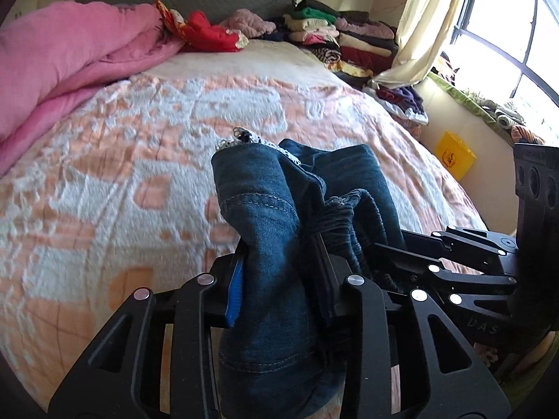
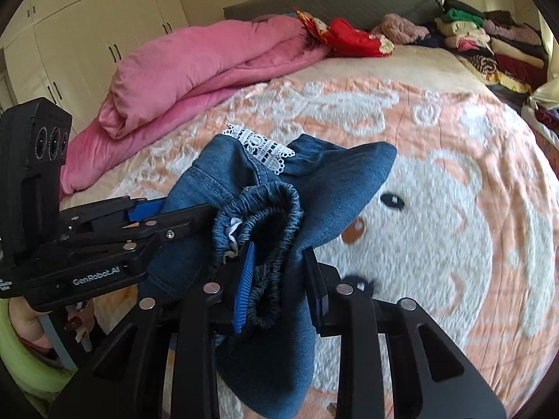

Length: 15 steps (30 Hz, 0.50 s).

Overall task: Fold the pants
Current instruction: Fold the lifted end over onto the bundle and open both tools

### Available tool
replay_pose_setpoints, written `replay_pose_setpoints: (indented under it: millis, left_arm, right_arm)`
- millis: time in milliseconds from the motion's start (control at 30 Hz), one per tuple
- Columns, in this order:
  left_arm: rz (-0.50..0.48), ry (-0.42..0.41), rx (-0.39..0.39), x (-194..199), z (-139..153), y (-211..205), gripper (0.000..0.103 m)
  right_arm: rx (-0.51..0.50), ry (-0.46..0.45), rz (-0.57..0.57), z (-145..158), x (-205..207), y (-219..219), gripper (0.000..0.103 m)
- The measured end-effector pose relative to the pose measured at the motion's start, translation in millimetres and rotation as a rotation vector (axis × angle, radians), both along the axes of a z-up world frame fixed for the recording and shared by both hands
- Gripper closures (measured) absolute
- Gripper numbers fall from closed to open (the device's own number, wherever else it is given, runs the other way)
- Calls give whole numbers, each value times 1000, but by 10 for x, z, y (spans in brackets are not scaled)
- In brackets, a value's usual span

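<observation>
Pants of blue denim hang bunched between the two grippers, lifted off the bedspread and not yet laid flat, so I judge the folding barely begun: no crease or neat layer shows, and spreading and folding are all left to do. The left gripper is clamped on a thick wad of denim, its jaws pressed against the cloth. The right gripper is clamped on the gathered elastic waistband, with a strip of white lace trim poking up above. Both grippers sit close side by side, angled toward each other over the near edge of the bed. Beyond lie a pink quilt and stacked folded clothes.
</observation>
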<state>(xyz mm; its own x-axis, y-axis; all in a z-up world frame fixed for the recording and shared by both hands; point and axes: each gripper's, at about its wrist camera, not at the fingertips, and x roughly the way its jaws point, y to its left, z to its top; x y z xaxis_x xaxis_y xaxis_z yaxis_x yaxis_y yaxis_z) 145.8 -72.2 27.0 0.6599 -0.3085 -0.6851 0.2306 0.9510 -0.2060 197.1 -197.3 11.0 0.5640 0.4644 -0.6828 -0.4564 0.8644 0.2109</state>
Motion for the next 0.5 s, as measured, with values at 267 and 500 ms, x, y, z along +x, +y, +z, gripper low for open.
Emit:
replay_pose_setpoints:
  millis: [267, 500]
  left_arm:
    - [27, -15, -4, 191, 32, 42, 77]
    - [53, -8, 0, 292, -57, 128, 77]
  right_arm:
    - [-17, -17, -8, 44, 275, 63, 77]
    - [-67, -6, -35, -83, 419, 86, 75]
